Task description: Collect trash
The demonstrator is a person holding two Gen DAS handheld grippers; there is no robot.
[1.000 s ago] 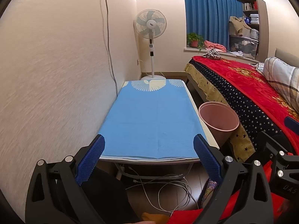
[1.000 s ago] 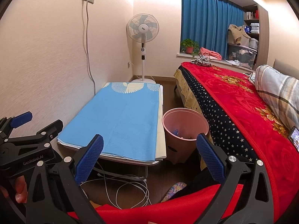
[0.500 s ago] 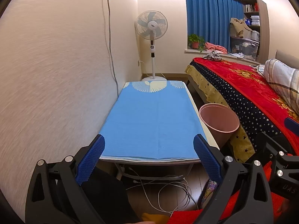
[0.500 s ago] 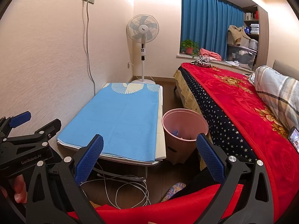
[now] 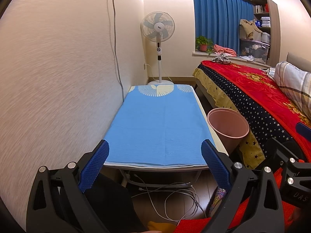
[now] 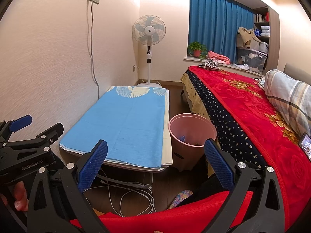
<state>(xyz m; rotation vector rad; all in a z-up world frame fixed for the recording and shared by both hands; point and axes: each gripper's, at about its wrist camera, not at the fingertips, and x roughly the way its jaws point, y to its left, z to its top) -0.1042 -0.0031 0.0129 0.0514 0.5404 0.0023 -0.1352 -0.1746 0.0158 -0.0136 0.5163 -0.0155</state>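
Note:
A pink trash bin (image 6: 191, 136) stands on the floor between the low table and the bed, with small scraps at its bottom; it also shows in the left wrist view (image 5: 228, 125). The low table carries a bare blue cloth (image 5: 159, 124), also seen in the right wrist view (image 6: 124, 124). My left gripper (image 5: 155, 155) is open and empty, held short of the table's near edge. My right gripper (image 6: 155, 155) is open and empty, held back from the table and bin. No loose trash shows on the cloth.
The wall runs along the table's left side. A bed with a red blanket (image 6: 252, 116) lies on the right. A standing fan (image 5: 158, 38) is behind the table. White cables (image 6: 126, 194) lie on the floor under the table. A phone (image 6: 305, 143) lies on the bed.
Both views have shifted very slightly. Both grippers stay open and empty.

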